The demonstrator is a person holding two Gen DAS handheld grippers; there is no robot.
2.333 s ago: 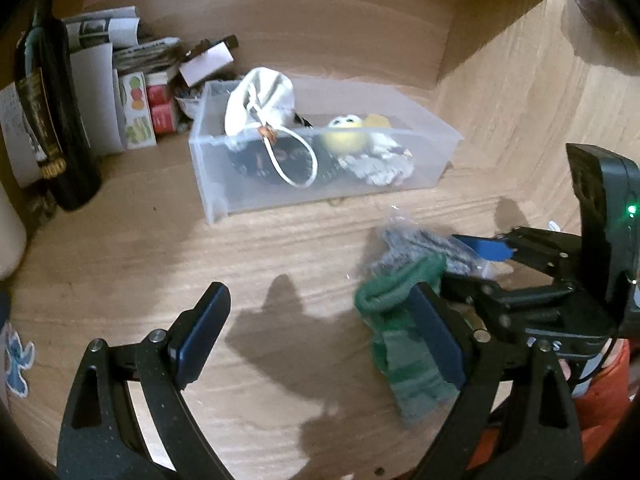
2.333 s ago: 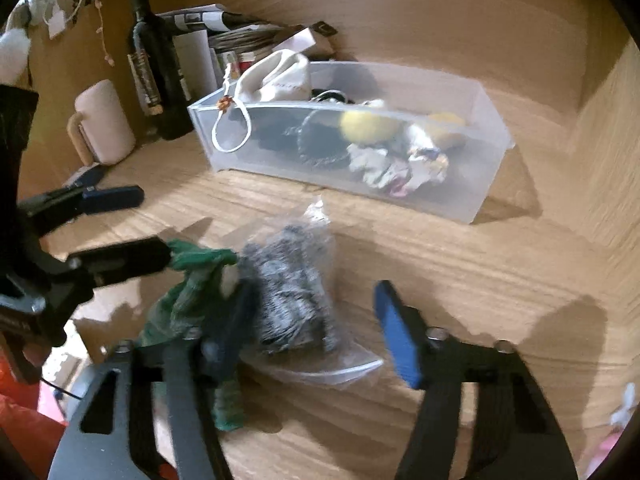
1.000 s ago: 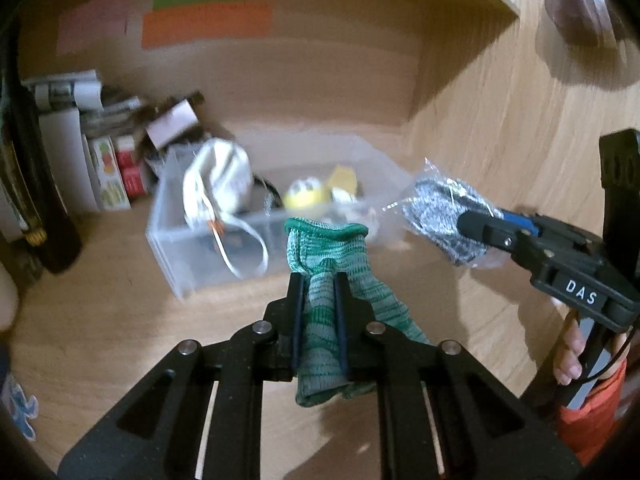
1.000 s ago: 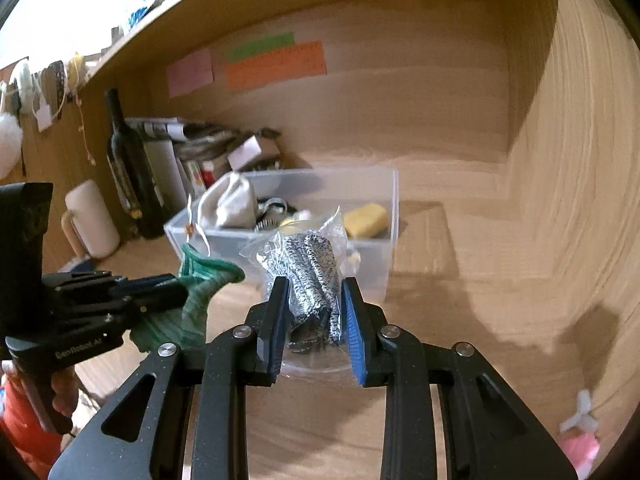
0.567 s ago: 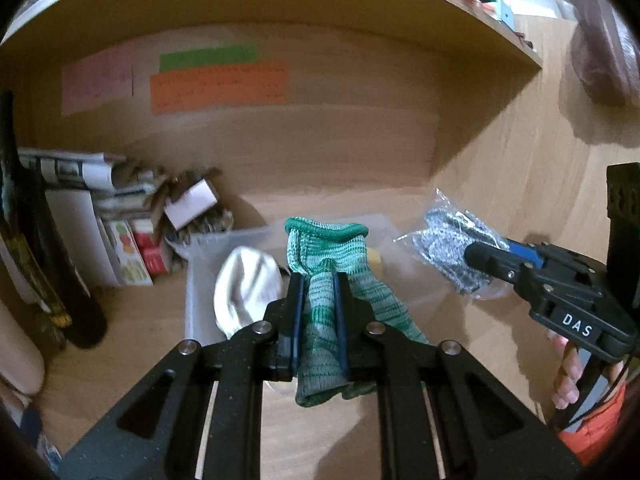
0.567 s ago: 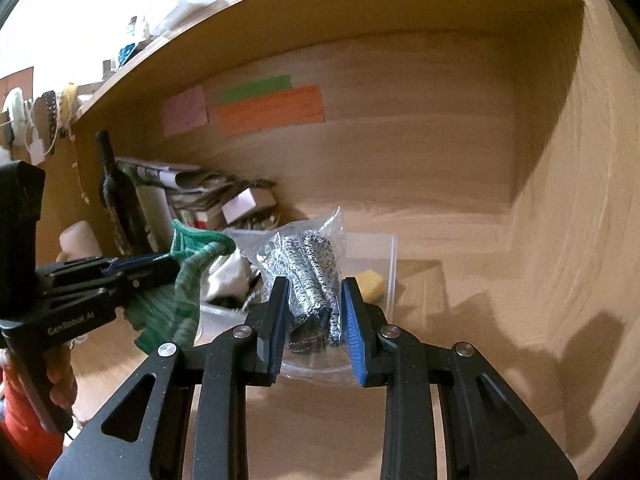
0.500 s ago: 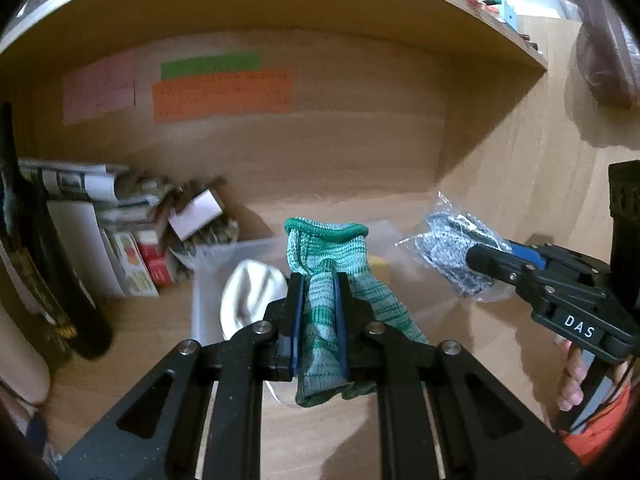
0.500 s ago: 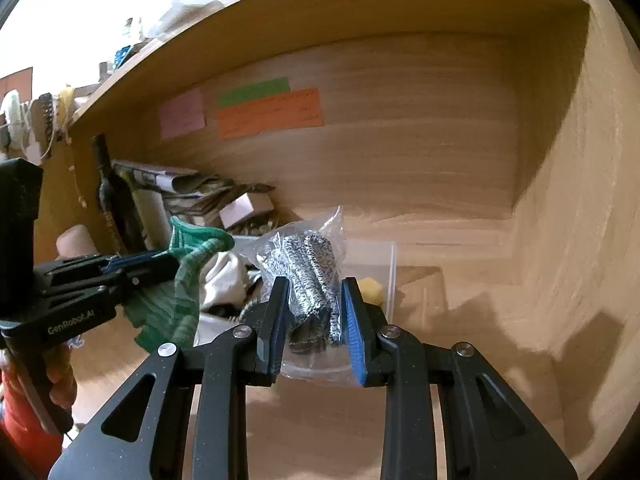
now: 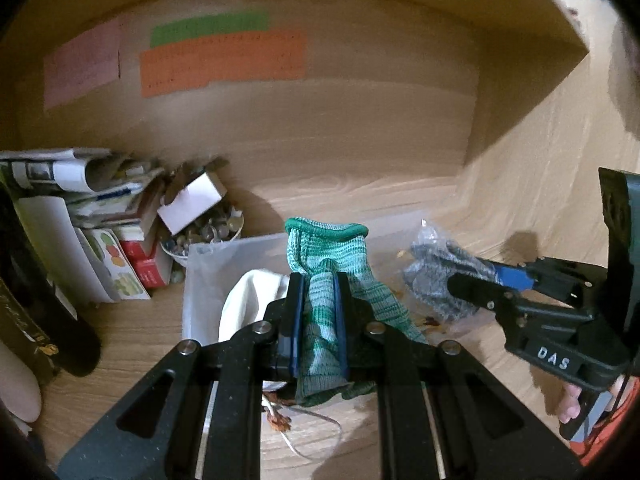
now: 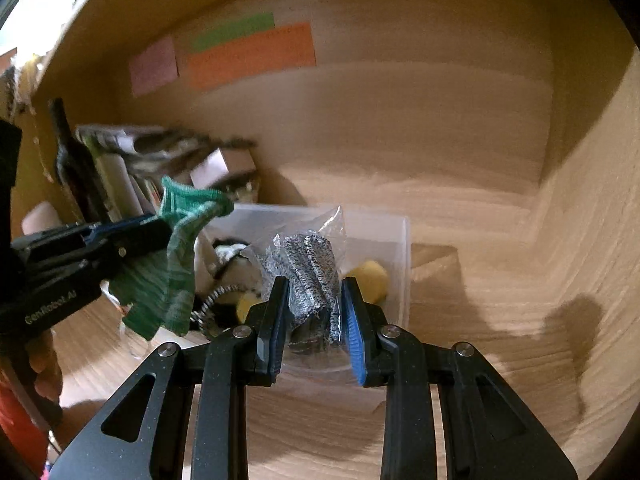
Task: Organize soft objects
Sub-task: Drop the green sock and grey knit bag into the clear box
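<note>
My left gripper point(image 9: 317, 294) is shut on a green knitted sock point(image 9: 328, 248), which it holds up above the near wall of a clear plastic bin point(image 9: 208, 260). The sock also shows in the right wrist view point(image 10: 180, 236). My right gripper point(image 10: 314, 300) is shut on a clear bag of grey speckled socks point(image 10: 310, 264), which it holds over the bin point(image 10: 396, 240). That bag shows at the right of the left wrist view point(image 9: 440, 280). Inside the bin lie a white cloth pouch point(image 9: 248, 300) and yellow soft items point(image 10: 370, 276).
A dark wine bottle point(image 9: 36, 312), stacked papers and small boxes point(image 9: 100, 216) and a bowl of small round things point(image 9: 204, 236) stand at the left of the wooden alcove. Coloured paper notes point(image 9: 220, 60) are on the back wall. A side wall rises at the right.
Both grippers closed on their items on the desk, lifted them and carried them forward. Since half a second ago both have tipped down closer over the bin.
</note>
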